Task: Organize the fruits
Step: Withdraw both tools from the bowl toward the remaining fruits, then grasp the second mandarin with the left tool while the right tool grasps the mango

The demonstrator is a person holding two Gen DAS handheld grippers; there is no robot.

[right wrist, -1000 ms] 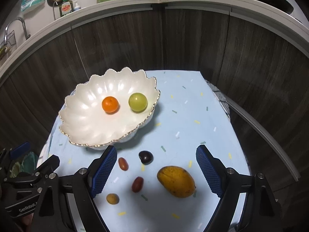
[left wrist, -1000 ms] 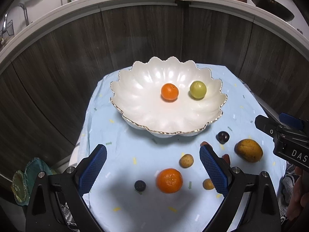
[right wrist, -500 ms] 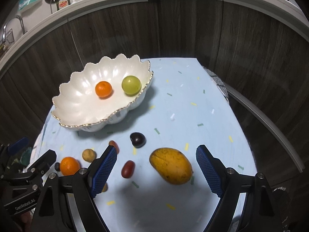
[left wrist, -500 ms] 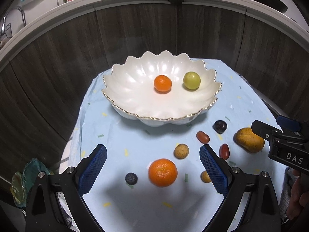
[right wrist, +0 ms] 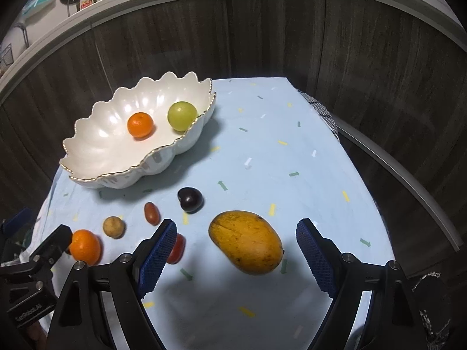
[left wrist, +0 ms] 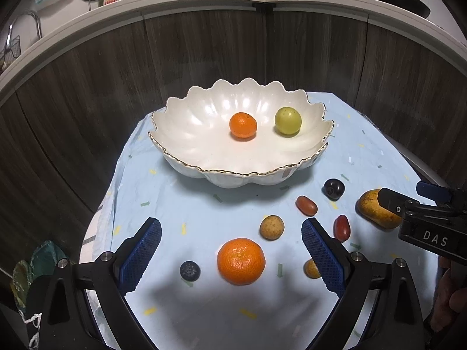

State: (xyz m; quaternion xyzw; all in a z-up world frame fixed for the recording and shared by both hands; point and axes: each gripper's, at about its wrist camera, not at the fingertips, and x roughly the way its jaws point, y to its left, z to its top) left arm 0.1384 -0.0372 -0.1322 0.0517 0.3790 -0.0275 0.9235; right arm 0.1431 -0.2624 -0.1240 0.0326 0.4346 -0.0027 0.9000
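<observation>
A white scalloped bowl (left wrist: 204,157) with a gilt rim stands toward the far left of the table's pale blue cloth (right wrist: 277,157). Inside it lie a small orange (left wrist: 242,124) and, to its right, a green round fruit (left wrist: 287,121), near each other but not touching.

The remaining fruit lies loose on the cloth in front of the bowl. A large orange (left wrist: 241,261) sits toward the near edge, with a blueberry (left wrist: 189,270) just to its left and a tan round fruit (left wrist: 271,227) just beyond it. Farther right are a reddish oblong fruit (left wrist: 306,205), a dark plum (right wrist: 190,199), a second red oblong fruit (left wrist: 341,227) and a yellow mango (right wrist: 246,242), which lies toward the near right. A small brownish fruit (left wrist: 311,268) is half hidden behind a blue pad, so its kind is hard to tell.

The left gripper (left wrist: 232,258) hangs above the large orange with its jaws spread wide; the orange lies between them in the view, and the pads touch nothing. The right gripper (right wrist: 236,258) is likewise spread wide over the mango, which sits between the pads without contact on either side. A hand (left wrist: 449,297) shows at the right edge of the left wrist view.
</observation>
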